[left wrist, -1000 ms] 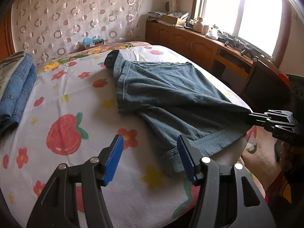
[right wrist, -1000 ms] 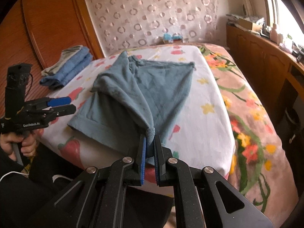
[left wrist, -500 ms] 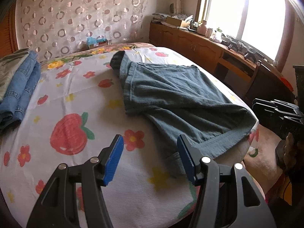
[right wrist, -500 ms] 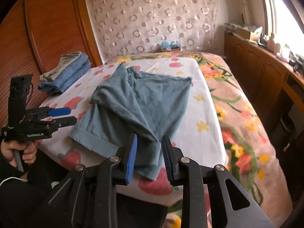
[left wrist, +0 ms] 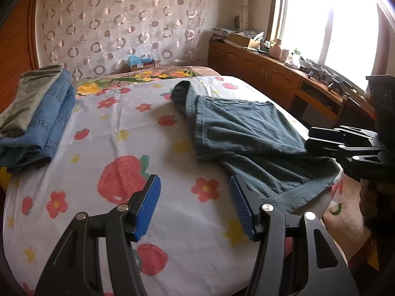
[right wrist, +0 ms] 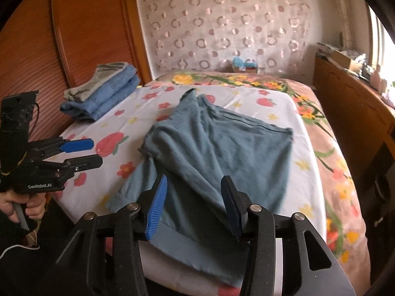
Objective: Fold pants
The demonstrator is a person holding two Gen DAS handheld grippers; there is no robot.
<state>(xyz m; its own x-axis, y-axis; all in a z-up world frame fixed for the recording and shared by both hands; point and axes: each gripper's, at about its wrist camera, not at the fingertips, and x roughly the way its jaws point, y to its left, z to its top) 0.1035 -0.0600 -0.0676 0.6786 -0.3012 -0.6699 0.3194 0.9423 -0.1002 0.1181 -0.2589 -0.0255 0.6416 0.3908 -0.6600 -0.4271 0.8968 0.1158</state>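
Bed with fruit-print sheet; blue-grey pants lie across its near right part, one leg laid over the other, hems hanging off the near edge. Soft, limp, light cloth that will likely sag, so pinch at hem corners or waistband. Folded jeans stack far left. Right gripper opening, pads clear of cloth; left gripper spread, empty.
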